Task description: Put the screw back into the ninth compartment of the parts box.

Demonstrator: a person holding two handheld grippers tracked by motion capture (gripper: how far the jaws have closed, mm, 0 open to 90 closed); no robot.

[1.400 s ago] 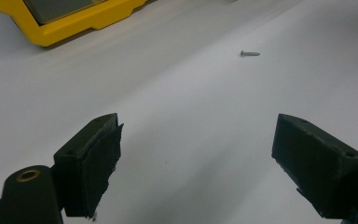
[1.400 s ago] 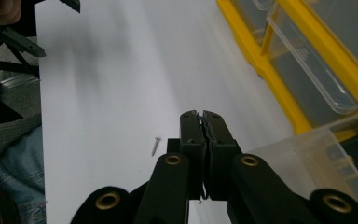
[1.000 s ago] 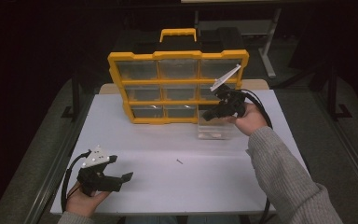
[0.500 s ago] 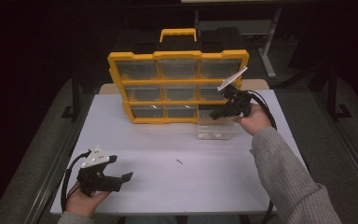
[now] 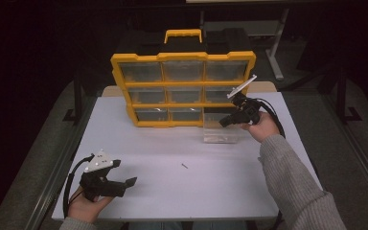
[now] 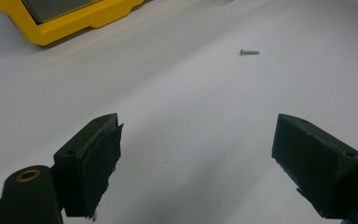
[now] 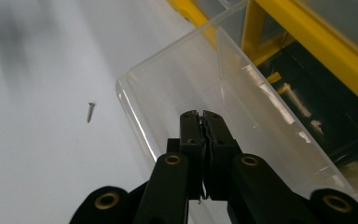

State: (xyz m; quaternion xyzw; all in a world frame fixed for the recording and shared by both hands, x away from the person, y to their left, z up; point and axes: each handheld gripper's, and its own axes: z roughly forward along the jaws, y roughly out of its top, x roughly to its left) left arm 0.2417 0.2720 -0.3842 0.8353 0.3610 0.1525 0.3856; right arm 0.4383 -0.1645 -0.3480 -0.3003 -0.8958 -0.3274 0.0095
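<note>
A: Start at the near edge of the desk (image 5: 139,143). Your left hand-held gripper (image 5: 120,184) rests by the near left corner with its jaws spread wide and nothing between them.

B: And the screw (image 5: 184,166)?

A: It lies loose on the bare desk, near the middle, well apart from both of your hands. In the left gripper view it sits ahead of the open jaws, out of reach.

B: What about the far side?

A: Your right hand-held gripper (image 5: 224,122) is toward the far right, jaws pressed fully together, gripping nothing. Its tips hang over the clear drawer (image 5: 219,134), which stands on the desk just in front of the yellow organizer (image 5: 182,57), below the organizer's empty lower right slot.

B: So which step is this?

A: I judge the drawer is out and waiting, with the screw not yet collected. Whether the closed tips touch the drawer's rim, I cannot tell.

B: The next move?

A: Probably fetch the screw. It is small and flat on the surface, so you need to open a pair of jaws, come down straight over it and close on its shank, then carry it to the drawer.
</note>
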